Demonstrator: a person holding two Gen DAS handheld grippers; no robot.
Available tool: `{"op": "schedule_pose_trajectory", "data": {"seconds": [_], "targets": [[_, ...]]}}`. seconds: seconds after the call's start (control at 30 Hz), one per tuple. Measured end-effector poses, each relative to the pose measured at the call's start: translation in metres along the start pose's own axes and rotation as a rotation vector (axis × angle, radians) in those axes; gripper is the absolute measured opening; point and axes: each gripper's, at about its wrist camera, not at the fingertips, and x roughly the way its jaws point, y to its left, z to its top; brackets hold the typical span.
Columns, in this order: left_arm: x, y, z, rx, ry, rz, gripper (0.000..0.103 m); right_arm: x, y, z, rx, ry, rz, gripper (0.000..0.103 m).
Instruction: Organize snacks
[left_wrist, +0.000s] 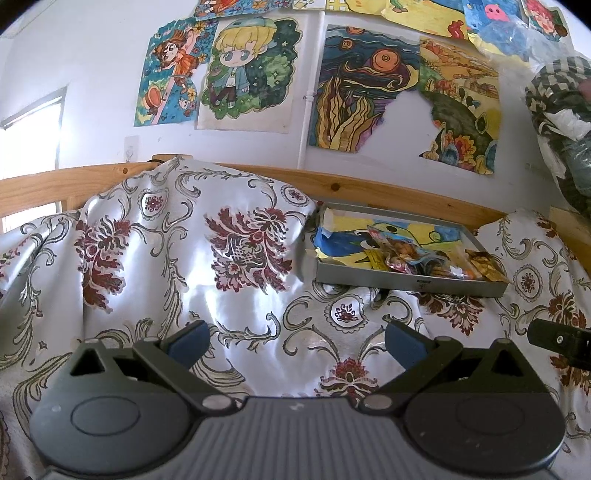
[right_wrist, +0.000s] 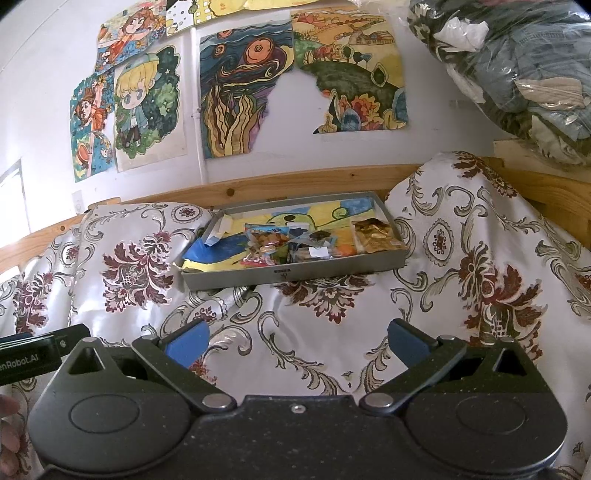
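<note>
Both grippers sit low and near over a floral cloth (left_wrist: 155, 266), jaws spread wide, nothing held. Left gripper (left_wrist: 295, 341): blue pads (left_wrist: 186, 341) far apart, only cloth between them. Right gripper (right_wrist: 295, 343): same state, pads (right_wrist: 184, 345) wide apart and empty. Grey tray (right_wrist: 295, 275) lies far ahead on the cloth, against a wooden rail (right_wrist: 295, 182). From the left wrist view the tray (left_wrist: 406, 284) is far and to the right of the fingers; from the right wrist view it is far, about centred. Snack packets (right_wrist: 264, 243) are bunched in the tray's near-right part, a gold packet (right_wrist: 375, 234) at the right end, all well apart from both sets of fingers. Drawings (right_wrist: 240, 99) cover the wall behind.
</note>
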Motion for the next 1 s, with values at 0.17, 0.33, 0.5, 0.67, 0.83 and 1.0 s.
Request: {"op": "schedule_pose_trajectory", "data": {"seconds": [0.17,0.33,0.5,0.67,0.83,1.0], "targets": [[0.0002,-0.0003,0.0001,0.0,0.001,-0.001,0.103,0.0,0.0002,-0.0004,0.0,0.001,0.0,0.102],[-0.0002,0.0,0.0007,0.006,0.001,0.0,0.103,0.0,0.0004,-0.0001,-0.001,0.001,-0.001,0.102],[0.0005,-0.0004,0.002,0.027,0.024,0.005,0.103,-0.0001,0.0004,-0.0005,-0.002,0.002,-0.001,0.102],[0.0001,0.0005,0.002,0.027,0.028,-0.021,0.103,0.0001,0.0006,-0.0005,-0.003,0.002,-0.002,0.102],[0.0005,-0.0003,0.0017,0.043,0.023,-0.001,0.103,-0.0001,0.0007,-0.0008,-0.004,0.002,-0.001,0.102],[0.0009,0.001,0.002,0.042,0.021,0.011,0.103,-0.0001,-0.0004,-0.0032,-0.005,0.005,0.0,0.102]]}}
